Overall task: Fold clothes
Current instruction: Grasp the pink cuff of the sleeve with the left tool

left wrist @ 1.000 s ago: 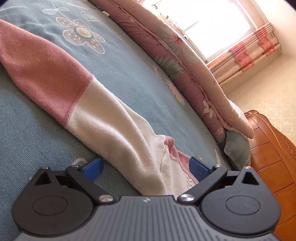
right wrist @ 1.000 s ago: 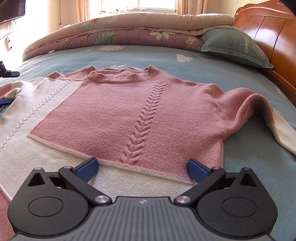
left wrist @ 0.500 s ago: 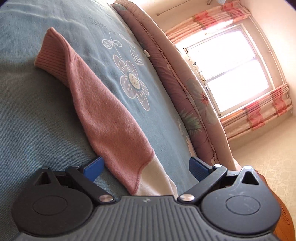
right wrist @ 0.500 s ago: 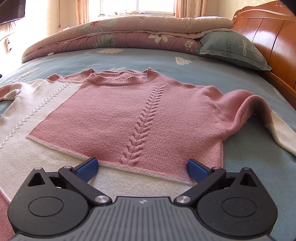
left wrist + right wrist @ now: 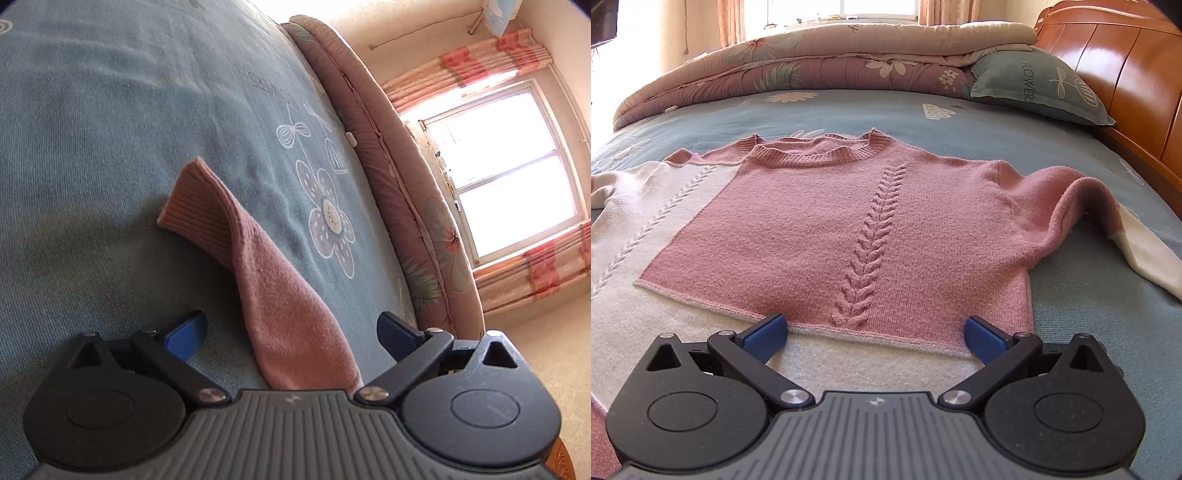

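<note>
A pink and cream knit sweater [image 5: 871, 221] lies flat, front up, on the blue bed sheet [image 5: 1089, 332], collar toward the quilt. Its right sleeve [image 5: 1082, 206] humps up and trails off to the right, ending in cream. My right gripper [image 5: 875, 338] hovers open over the lower hem, nothing between its blue pads. In the left wrist view the other sleeve [image 5: 280, 295] stretches away from me, its ribbed pink cuff [image 5: 192, 206] resting on the sheet. My left gripper [image 5: 291, 334] is open, fingers on either side of that sleeve without touching it.
A rolled floral quilt [image 5: 820, 70] runs along the far side of the bed, with a blue-grey pillow [image 5: 1038, 85] beside a wooden headboard [image 5: 1126, 74]. A bright window [image 5: 509, 192] with pink curtains lies beyond. Bare sheet [image 5: 92, 129] surrounds the cuff.
My left gripper has travelled along the left sleeve toward its cuff, from the cream part to the pink end. The right gripper has barely moved; the sweater body is unchanged.
</note>
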`<state>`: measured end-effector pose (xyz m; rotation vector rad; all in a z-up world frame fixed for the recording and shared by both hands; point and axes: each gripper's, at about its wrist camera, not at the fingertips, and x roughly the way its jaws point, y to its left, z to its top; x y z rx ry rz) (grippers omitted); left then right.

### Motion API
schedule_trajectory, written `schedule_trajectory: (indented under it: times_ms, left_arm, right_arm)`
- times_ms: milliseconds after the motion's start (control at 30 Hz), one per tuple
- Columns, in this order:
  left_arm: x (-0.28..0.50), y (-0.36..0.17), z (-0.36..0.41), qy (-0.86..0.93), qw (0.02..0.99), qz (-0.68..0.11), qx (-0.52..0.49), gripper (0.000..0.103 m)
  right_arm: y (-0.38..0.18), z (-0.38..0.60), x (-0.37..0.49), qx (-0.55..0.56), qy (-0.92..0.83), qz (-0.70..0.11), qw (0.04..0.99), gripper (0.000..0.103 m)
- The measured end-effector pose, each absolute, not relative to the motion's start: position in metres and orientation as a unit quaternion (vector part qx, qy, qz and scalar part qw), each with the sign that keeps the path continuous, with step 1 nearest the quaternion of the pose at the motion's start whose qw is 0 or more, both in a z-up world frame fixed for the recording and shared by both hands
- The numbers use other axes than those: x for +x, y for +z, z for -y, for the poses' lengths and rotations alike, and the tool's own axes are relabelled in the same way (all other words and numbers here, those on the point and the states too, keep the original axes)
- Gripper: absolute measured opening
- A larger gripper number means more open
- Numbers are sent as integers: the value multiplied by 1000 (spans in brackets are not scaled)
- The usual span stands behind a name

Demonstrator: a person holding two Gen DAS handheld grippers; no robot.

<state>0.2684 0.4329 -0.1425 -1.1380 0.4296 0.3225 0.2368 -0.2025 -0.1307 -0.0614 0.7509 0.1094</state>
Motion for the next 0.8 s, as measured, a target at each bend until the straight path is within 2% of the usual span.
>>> schedule_trajectory:
  times_ms: [133, 367, 533, 600, 700, 800]
  left_arm:
    - [283, -142, -443, 141, 813, -204, -527, 99]
    - [301, -156, -484, 68, 804, -137, -574, 99]
    - [318, -158, -499, 53, 798, -135, -585, 99]
    - [317, -160, -507, 35, 800, -118, -587, 99]
    - [287, -159, -508, 2, 794, -30, -607, 99]
    - [287, -151, -512, 16, 807, -27, -590, 99]
  right_arm:
    - [-129, 197, 235, -21, 23, -376, 926, 103]
    - [-128, 194, 235, -10, -1, -387, 922, 103]
    - [-127, 192, 235, -1, -17, -395, 918, 103]
    - [-127, 191, 235, 1, -22, -398, 917, 103]
    - [-126, 190, 237, 1, -25, -399, 917, 103]
    - [-127, 189, 235, 1, -28, -394, 919, 103]
